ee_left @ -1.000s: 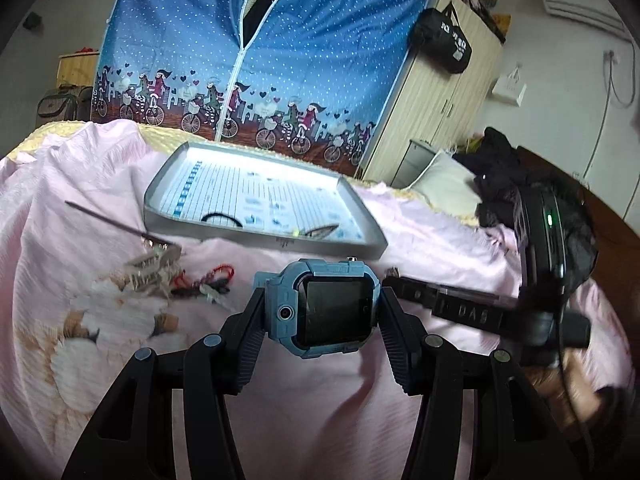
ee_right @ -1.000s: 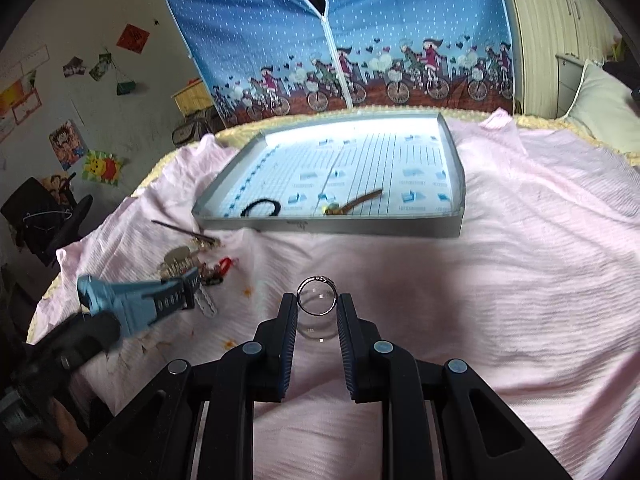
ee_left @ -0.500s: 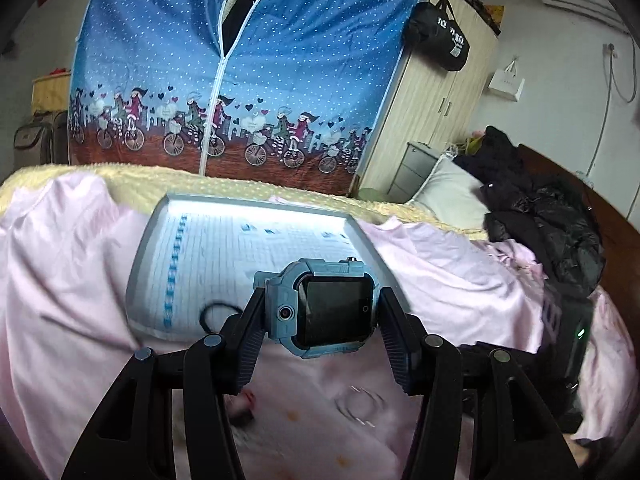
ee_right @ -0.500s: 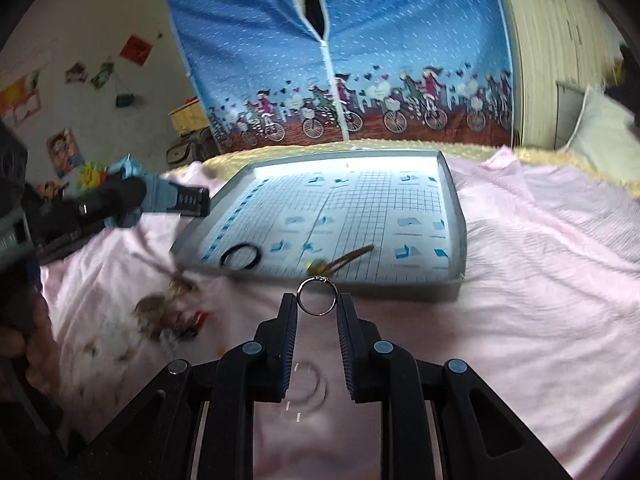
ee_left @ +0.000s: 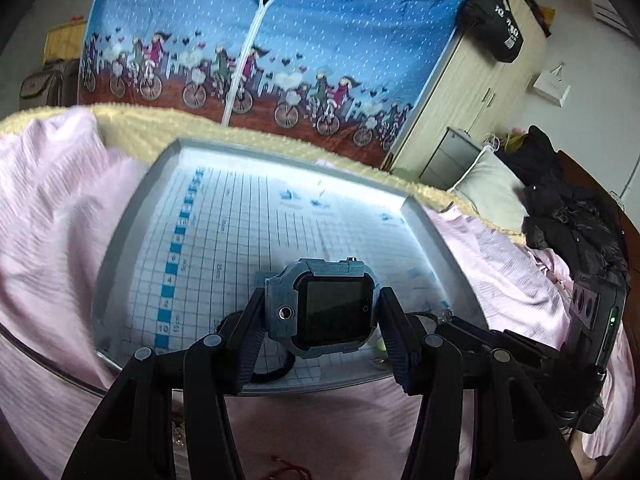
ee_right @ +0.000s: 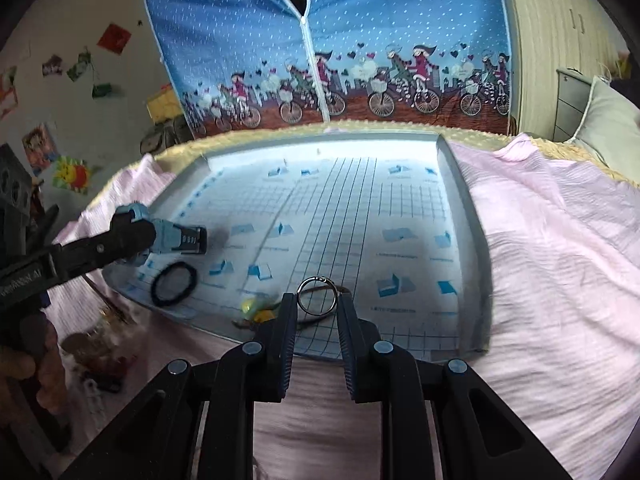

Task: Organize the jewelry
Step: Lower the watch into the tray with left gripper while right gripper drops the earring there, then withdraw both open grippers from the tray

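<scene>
My left gripper [ee_left: 322, 320] is shut on a blue smartwatch [ee_left: 326, 310] and holds it over the near part of the grey tray [ee_left: 120, 236]. From the right wrist view the same watch [ee_right: 168, 236] hangs above the tray's left corner, near its rim [ee_right: 460, 200]. My right gripper [ee_right: 316, 300] is shut on a thin silver ring [ee_right: 317, 295] above the tray's front edge. A black hair tie [ee_right: 174, 283] lies inside the tray, and a yellow-green hair clip [ee_right: 256, 308] lies by the front rim, partly hidden by my fingers.
The tray rests on a pink bedspread [ee_right: 552, 264]. A heap of keys and trinkets [ee_right: 100, 344] lies on the bed left of the tray. A blue fabric wardrobe [ee_right: 328, 40] stands behind. Black clothes [ee_left: 568, 208] and a pillow [ee_left: 488, 184] lie to the right.
Both grippers moved forward toward the tray. The watch now hangs over the tray's near-left part and the ring over its front edge. The trinket heap slid out of the left view.
</scene>
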Tool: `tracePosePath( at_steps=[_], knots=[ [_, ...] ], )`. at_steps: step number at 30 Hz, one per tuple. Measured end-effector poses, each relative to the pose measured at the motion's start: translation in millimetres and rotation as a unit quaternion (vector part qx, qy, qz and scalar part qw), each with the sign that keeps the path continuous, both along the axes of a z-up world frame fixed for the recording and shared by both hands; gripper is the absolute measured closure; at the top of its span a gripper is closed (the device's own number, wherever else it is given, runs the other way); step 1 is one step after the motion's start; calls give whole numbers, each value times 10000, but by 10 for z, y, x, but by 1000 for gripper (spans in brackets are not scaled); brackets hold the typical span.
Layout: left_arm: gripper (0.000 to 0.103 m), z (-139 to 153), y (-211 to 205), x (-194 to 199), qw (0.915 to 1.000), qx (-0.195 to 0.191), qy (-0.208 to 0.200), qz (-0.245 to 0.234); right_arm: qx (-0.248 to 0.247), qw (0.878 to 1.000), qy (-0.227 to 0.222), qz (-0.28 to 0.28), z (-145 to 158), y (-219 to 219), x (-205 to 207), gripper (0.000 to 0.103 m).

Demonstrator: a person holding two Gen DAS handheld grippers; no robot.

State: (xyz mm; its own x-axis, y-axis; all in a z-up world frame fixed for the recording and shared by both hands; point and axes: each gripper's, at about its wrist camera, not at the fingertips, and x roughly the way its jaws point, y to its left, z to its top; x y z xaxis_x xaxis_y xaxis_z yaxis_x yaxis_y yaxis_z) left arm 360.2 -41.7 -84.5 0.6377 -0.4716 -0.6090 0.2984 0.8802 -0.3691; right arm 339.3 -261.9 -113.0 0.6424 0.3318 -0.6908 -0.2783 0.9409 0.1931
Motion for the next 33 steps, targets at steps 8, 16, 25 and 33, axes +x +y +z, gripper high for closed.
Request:
tracePosePath(
  at_steps=[8, 16, 25, 33],
  knots=[
    [48, -22, -73, -34, 9994, 309, 129, -11, -219, 9997, -35, 98, -16, 64, -31, 82],
    [21, 313, 154, -176, 9988, 253, -262, 315, -66, 9985, -501, -224, 274, -43, -241, 45],
    [1, 982, 253, -1049, 9770, 582, -1891, 797, 388, 9779, -1998, -483, 1040, -210, -1029, 2],
    [1, 1155, 333, -1850, 9622, 817, -2393, 1016, 447, 9613, -2693, -370, 1352, -166, -1681, 0]
  ],
)
